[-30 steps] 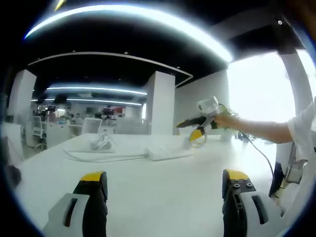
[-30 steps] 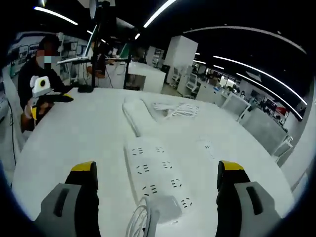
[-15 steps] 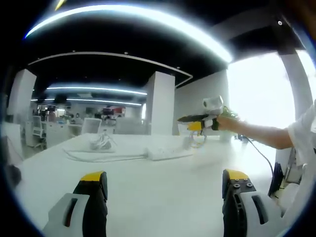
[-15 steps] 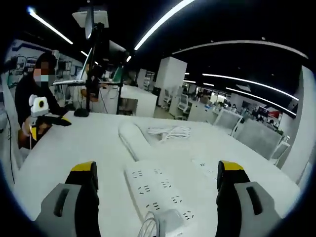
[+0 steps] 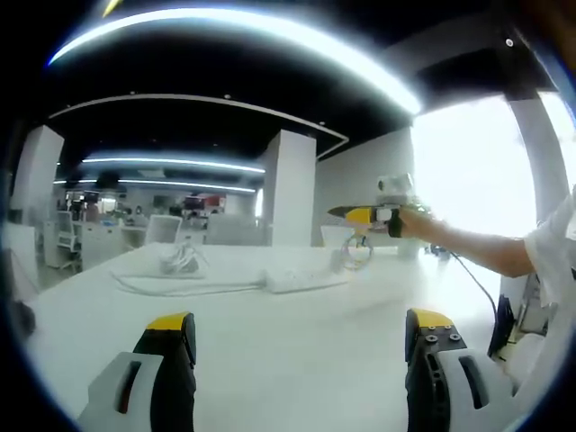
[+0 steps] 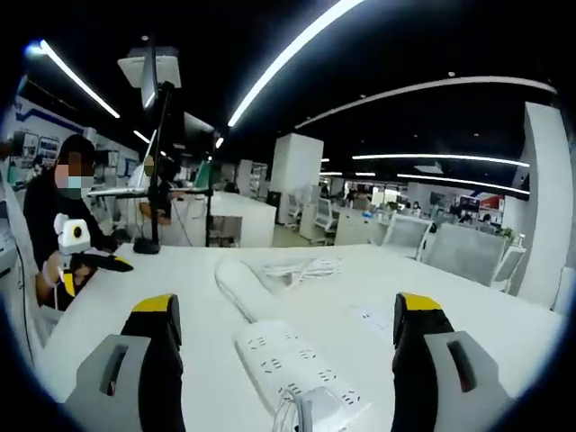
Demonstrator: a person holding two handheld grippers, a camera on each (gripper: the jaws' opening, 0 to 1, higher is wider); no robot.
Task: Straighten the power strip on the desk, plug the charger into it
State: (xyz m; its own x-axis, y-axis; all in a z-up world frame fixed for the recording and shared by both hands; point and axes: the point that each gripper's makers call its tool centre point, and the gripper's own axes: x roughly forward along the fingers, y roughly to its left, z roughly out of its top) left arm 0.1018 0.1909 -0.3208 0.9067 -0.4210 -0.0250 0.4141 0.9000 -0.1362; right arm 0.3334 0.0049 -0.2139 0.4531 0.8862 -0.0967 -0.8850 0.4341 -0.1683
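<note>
A white power strip [image 6: 286, 362] lies on the white table [image 6: 180, 297] just ahead of my right gripper [image 6: 288, 304], between its open jaws, with a plug and cord in its near end. A small flat white charger [image 6: 370, 316] rests to the strip's right. In the left gripper view the strip [image 5: 306, 280] lies far across the table, and my left gripper [image 5: 299, 319] stands open over bare tabletop. The right gripper [image 5: 353, 214] hovers above the strip's right end, held on an outstretched arm. The left gripper [image 6: 97, 263] appears at the table's left edge.
A long white cable sleeve [image 6: 236, 277] and a coiled white cord [image 6: 301, 267] lie beyond the strip. The person [image 6: 63, 207] sits at the left table edge. Desks, chairs and a lamp stand [image 6: 148, 243] are behind. Bright window [image 5: 477, 162] at right.
The right gripper has lifted and levelled out, so its view now looks across the table instead of down on the strip. The left gripper and the strip have not moved.
</note>
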